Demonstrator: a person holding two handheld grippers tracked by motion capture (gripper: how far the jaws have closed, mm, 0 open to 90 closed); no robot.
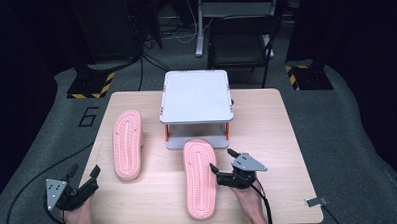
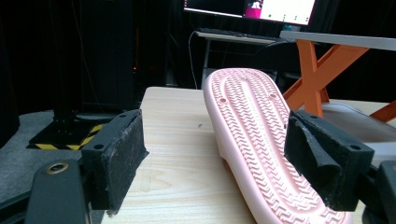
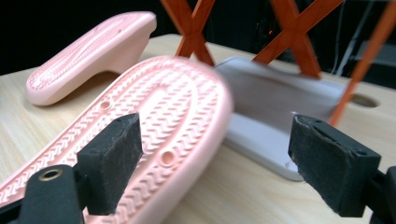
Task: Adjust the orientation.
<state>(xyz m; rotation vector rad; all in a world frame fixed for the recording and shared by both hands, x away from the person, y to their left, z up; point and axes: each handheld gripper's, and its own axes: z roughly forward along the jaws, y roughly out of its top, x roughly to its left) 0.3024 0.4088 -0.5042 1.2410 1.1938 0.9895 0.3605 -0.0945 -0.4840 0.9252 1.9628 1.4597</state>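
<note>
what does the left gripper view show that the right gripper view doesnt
Left gripper view alone: a lit monitor on a desk behind, and a yellow-black striped base on the floor. Right gripper view alone: the second pink slipper, toe resting on the rack's grey lower shelf. Both share: the sole-up pink slipper, orange rack legs, wooden table, open black claws.

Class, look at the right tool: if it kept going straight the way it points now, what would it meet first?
Most likely the near pink slipper, sole up, just ahead of the open right tool; one jaw already overlaps it. Depth is unclear.
</note>
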